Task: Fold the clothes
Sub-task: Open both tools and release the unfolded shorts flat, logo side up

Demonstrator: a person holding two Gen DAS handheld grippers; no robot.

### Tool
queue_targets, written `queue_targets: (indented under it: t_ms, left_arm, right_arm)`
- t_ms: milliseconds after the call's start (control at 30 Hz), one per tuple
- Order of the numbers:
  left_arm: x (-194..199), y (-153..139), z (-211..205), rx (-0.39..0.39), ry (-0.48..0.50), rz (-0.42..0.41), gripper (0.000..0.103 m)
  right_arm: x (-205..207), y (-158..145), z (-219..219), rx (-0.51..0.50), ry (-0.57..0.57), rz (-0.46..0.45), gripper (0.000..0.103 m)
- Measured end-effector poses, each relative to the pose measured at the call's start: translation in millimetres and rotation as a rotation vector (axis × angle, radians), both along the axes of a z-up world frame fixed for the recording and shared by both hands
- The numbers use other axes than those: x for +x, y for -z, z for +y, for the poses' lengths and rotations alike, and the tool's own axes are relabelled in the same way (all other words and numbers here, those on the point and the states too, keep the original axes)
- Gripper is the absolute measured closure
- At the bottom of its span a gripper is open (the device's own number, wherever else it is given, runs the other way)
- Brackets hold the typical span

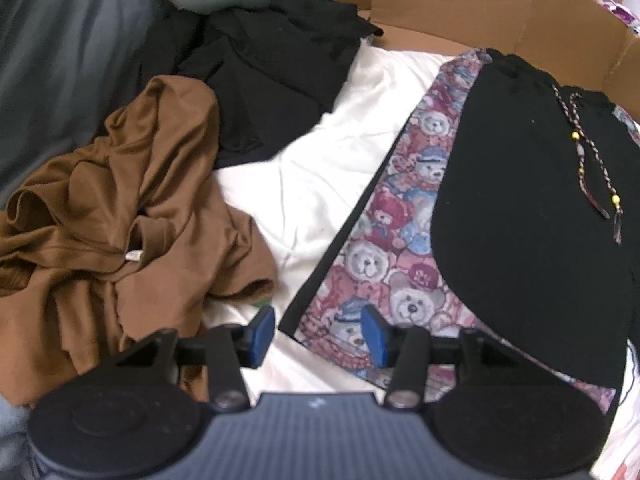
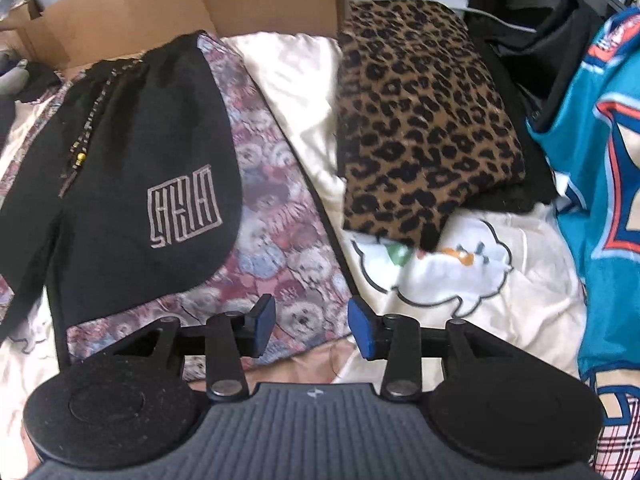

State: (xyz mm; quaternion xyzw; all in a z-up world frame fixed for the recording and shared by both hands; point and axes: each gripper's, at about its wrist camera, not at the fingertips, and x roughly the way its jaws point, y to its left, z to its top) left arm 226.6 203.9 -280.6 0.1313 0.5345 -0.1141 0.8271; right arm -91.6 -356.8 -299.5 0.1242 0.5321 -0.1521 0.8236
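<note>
In the left wrist view, the left gripper (image 1: 318, 334) was held low over the bed, its blue-padded fingers (image 1: 262, 330) set apart with nothing between them. A pair of black shorts (image 1: 520, 208) was laid flat toward two o'clock upon a teddy-bear print cloth (image 1: 384, 264), a beaded drawstring (image 1: 592, 160) trailing down the front. A crumpled brown garment (image 1: 132, 216) was heaped at nine o'clock — just beside it, toward twelve, a pile of black clothing (image 1: 264, 76) was seen. White bedding (image 1: 332, 168) was exposed between the heaps, and a cardboard wall (image 1: 460, 4) was stood at the far edge.

In the right wrist view, the right gripper (image 2: 310, 330) was likewise held with fingers (image 2: 362, 330) parted and empty. The black shorts (image 2: 132, 184) were placed at ten o'clock, a pale line emblem (image 2: 184, 206) on one leg. A folded leopard-print item (image 2: 420, 120) was rested at one o'clock on the cream sheet (image 2: 460, 280) — a teal jersey (image 2: 608, 128) was draped at three o'clock.
</note>
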Motion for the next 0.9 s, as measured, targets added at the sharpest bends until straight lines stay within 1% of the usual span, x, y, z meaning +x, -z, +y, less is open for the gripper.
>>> queue_targets:
  t_ms: [100,167,200,333,400,533,600,700,900]
  left_arm:
    - [7,6,4,0.015,-0.005,0.006,0.053]
    - [11,8,8,0.009,-0.026,0.005,0.056]
    - [13,9,10,0.005,-0.037,0.004,0.061]
    - [19,17,11,-0.006,-0.008,0.019,0.068]
    - [21,23,10,-0.004,0.012,0.025,0.069]
    - [26,35,13,-0.011,0.014,0.050,0.069]
    - [29,41,15,-0.015,0.015,0.063,0.069]
    - [31,51,14,0.005,0.025,0.074,0.069]
    - [31,59,15,0.003,0.049,0.072,0.069]
  right_arm:
    - [8,-3,6,0.002,-0.006,-0.009,0.055]
    - [12,-2,9,0.009,0.001,-0.022,0.055]
    - [14,-1,12,0.012,0.003,-0.023,0.055]
    - [19,8,25,0.029,-0.029,0.010,0.054]
    - [20,11,32,0.022,-0.047,0.014,0.054]
    - [23,13,41,0.050,-0.053,0.010,0.054]
    - [26,13,45,0.042,-0.077,0.017,0.054]
    - [30,14,49,0.034,-0.096,0.029,0.054]
    - [32,16,56,0.034,-0.113,0.037,0.054]
